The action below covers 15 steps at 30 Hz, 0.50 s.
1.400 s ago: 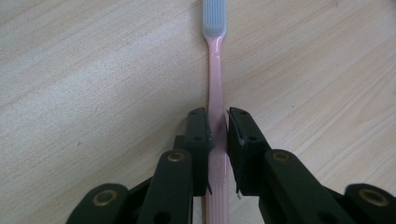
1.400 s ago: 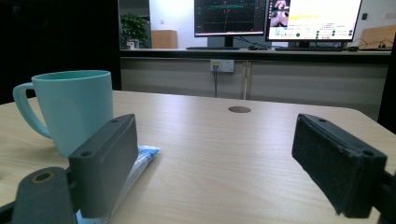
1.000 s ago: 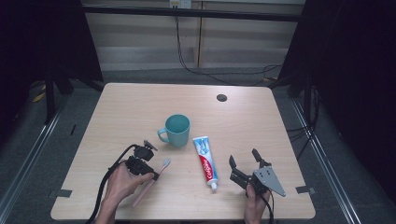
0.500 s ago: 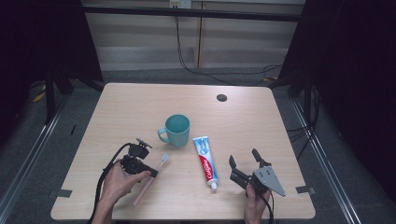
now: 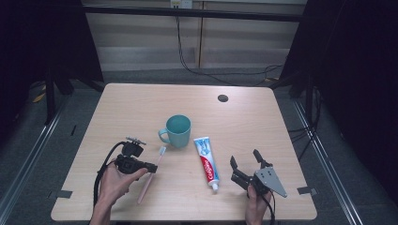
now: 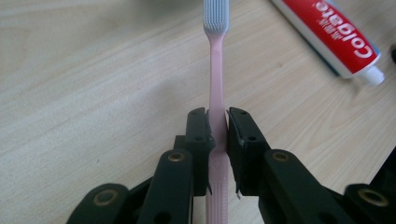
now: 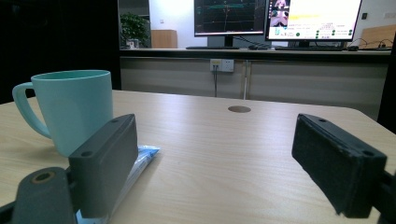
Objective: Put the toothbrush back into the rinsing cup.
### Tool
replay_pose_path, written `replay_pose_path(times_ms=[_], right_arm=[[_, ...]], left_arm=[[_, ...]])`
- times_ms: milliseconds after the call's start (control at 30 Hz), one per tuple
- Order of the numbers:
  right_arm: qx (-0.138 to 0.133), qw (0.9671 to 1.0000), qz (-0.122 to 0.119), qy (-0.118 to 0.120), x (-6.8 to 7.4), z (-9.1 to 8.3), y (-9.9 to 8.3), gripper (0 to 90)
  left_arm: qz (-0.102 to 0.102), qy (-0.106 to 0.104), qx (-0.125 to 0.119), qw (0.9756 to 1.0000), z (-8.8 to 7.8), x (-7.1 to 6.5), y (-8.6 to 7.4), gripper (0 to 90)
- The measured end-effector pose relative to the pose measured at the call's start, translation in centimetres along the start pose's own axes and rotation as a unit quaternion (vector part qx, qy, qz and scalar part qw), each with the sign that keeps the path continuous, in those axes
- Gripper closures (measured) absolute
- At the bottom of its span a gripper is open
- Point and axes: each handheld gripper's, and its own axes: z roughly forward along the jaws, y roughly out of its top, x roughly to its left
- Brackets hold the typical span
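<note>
Left claw (image 5: 151,168) is clamped on the pink toothbrush (image 5: 153,169) mid-handle, near left part of the bench (image 5: 122,108); the left gripper view shows both pads hard against the handle. Bristle head points far, toward the teal mug (image 5: 177,131). Judgement: to lift well, keep the squeeze firm and the brush level so it cannot pivot. Left hand (image 5: 112,180) lies low, wrist level. Toothpaste tube (image 5: 206,161) lies right of the mug. Right claw (image 5: 247,168) rests near right, jaws wide apart, holding nothing.
</note>
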Motion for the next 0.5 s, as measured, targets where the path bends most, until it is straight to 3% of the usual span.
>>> replay_pose_path(times_ms=[200, 500], right_arm=[[0.0, 1.0, 0.0, 0.0, 0.0, 0.0, 0.0, 13.7], [0.0, 1.0, 0.0, 0.0, 0.0, 0.0, 0.0, 13.7]], left_arm=[[0.002, -0.012, -0.039, 0.9992, -0.7, -0.2, -0.1, 79.2], [0.005, -0.012, -0.076, 0.997, -1.5, -0.1, -0.4, 79.2]])
